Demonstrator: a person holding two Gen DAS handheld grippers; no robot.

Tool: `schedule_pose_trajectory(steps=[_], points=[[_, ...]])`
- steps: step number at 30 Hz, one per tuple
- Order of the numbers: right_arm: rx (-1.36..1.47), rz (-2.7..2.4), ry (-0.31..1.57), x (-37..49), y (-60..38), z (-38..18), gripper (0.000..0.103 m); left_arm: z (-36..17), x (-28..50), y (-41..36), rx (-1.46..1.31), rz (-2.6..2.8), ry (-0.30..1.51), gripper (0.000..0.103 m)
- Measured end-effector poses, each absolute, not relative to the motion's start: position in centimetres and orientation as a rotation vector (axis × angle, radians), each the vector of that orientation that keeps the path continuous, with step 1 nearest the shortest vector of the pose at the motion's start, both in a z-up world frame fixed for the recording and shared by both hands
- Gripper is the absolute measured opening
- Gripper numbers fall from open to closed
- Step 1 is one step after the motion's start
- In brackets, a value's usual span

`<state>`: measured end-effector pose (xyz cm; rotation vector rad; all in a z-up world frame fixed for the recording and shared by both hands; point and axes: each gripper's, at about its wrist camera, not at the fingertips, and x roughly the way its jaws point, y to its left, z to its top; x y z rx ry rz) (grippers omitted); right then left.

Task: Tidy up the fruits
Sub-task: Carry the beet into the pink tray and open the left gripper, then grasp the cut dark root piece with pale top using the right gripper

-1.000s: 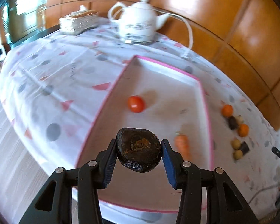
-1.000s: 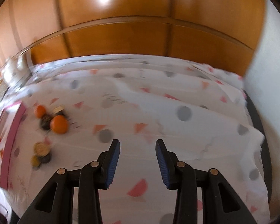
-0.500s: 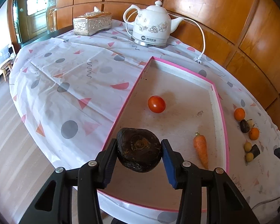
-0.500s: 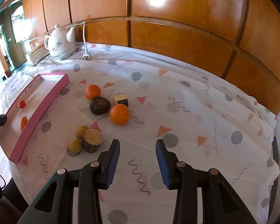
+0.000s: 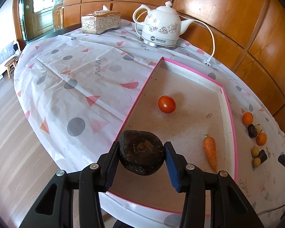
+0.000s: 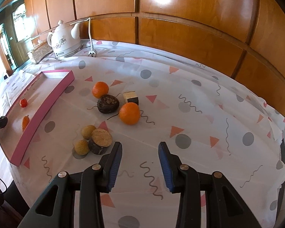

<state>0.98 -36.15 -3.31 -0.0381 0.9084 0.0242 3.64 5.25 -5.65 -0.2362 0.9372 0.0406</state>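
The left claw [image 5: 142,158] grips a dark fruit [image 5: 141,154] over the pink tray's [image 5: 234,146] near end; its far side is hidden. The right claw [image 6: 140,156] gapes, holding nothing, above the dotted cloth [image 6: 190,114]. The kettle's [image 5: 160,29] label is too small to read, before wood walls.

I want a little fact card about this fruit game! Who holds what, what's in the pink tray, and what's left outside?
left gripper: shut on dark round fruit, above pink tray
right gripper: open, holding nothing
in tray: tomato, carrot
outside on tablecloth: two oranges, dark and small yellowish pieces
back of table: white kettle, tissue box
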Motion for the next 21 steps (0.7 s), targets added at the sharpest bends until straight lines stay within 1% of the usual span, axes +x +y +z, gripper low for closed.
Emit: schedule_pose_trajectory(steps=[5, 6, 7, 8, 15, 18, 20, 21], points=[[-0.033, 0.047, 0.905, 1.3, -34.9, -3.4, 0.04, -5.3, 3.2, 5.4, -0.239, 0.043, 0.92, 0.048], [-0.036, 0.05, 0.905, 1.4, -34.6, -3.4, 0.04, -5.1, 3.1, 5.5, -0.237, 0.044, 0.909, 0.052], [-0.036, 0.056, 0.905, 1.5, -34.3, -3.5, 0.04, -4.8, 2.9, 5.5, -0.234, 0.05, 0.897, 0.059], [-0.034, 0.062, 0.906, 1.5, -34.0, -3.5, 0.04, -4.6, 2.8, 5.6, -0.233, 0.061, 0.885, 0.062], [-0.022, 0.088, 0.91, 1.7, -32.2, -4.0, 0.04, -3.8, 2.1, 6.8, -0.264, 0.079, 0.86, 0.063], [-0.01, 0.099, 0.916, 1.5, -31.7, -4.3, 0.04, -3.4, 1.7, 7.5, -0.281, 0.096, 0.846, 0.069], [0.0, 0.104, 0.918, 1.5, -31.4, -4.5, 0.048, -3.2, 1.3, 8.0, -0.297, 0.106, 0.838, 0.07], [0.009, 0.108, 0.919, 1.5, -31.2, -4.7, 0.049, -3.1, 1.2, 8.2, -0.303, 0.112, 0.833, 0.071]])
